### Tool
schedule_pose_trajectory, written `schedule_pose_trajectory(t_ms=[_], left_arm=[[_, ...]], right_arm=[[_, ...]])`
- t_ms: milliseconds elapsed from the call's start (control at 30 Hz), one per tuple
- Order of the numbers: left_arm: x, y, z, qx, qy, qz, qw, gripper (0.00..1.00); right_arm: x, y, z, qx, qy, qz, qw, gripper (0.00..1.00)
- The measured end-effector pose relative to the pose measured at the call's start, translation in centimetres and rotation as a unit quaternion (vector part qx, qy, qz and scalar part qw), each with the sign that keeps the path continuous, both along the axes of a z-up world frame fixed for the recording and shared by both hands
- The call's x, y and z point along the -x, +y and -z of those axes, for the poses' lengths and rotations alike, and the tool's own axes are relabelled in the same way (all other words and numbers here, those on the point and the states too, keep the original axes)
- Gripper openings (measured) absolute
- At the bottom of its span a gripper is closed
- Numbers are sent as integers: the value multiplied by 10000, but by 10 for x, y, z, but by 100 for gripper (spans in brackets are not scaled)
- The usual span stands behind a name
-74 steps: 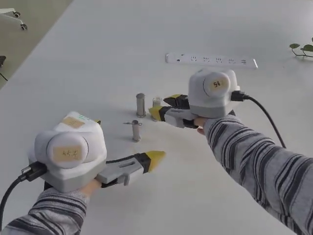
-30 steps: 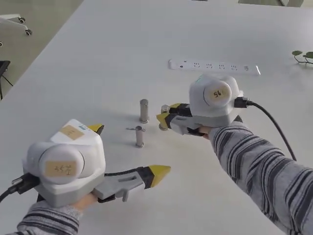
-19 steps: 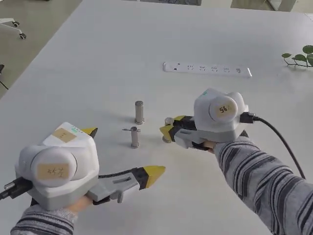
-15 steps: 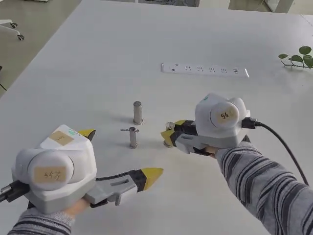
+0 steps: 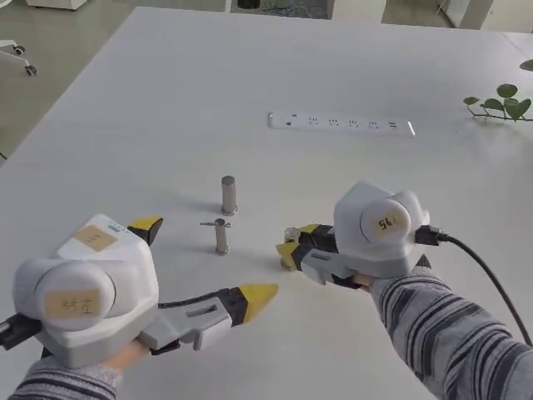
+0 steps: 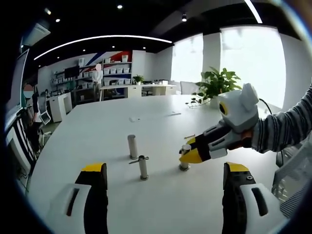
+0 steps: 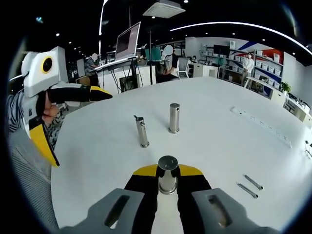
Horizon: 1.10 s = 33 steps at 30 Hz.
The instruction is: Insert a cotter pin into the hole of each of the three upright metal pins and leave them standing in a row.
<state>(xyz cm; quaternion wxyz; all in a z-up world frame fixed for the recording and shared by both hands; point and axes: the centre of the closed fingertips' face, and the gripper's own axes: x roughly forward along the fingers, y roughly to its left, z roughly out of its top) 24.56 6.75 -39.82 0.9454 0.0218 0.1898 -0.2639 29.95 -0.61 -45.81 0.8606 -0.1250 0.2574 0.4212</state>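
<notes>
Two metal pins stand upright at mid-table: a plain pin point(image 5: 228, 194) at the back and, nearer me, a pin with a cotter pin through its hole point(image 5: 221, 236). To their right, my right gripper point(image 5: 290, 247) is shut on the third pin point(image 5: 291, 237), which is upright; from above its top shows between the yellow tips point(image 7: 167, 174). My left gripper point(image 5: 202, 258) is open and holds nothing, near the front left. In the left gripper view its fingertips point(image 6: 93, 167) frame all three pins. Two loose cotter pins point(image 7: 248, 186) lie on the table to the right.
A white power strip point(image 5: 341, 124) lies across the far side of the table. A small plant point(image 5: 504, 100) sits at the far right edge. The right gripper's black cable point(image 5: 491, 275) trails off to the right. The white tabletop point(image 5: 125, 108) is bare on the left.
The right gripper has drawn the third pin from beside the plain back pin toward me, now level with the pin bearing the cotter pin. The left gripper stays open. The camera shifted.
</notes>
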Motion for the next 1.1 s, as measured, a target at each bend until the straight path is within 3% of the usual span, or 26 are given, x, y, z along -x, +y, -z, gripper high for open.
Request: schedule_pose_trajectory(t_ms=[567,700,800,1100], left_arm=[[4,1,5,-110,127,29,9999,99],[5,0,5,-141,140,37,9998,99],[5,1,6,-181,158,31,9997,99],[6,2,7,-188,203,-58,9996,99]], right_arm=[[6,-3,0,49,-34,-23,10000,9],[7,-4,-3,-137,18,47,9999,11],[8,-7,-5,-130,43,95,9999,17],[15,-29,-6,-108,141,145,9997,21]])
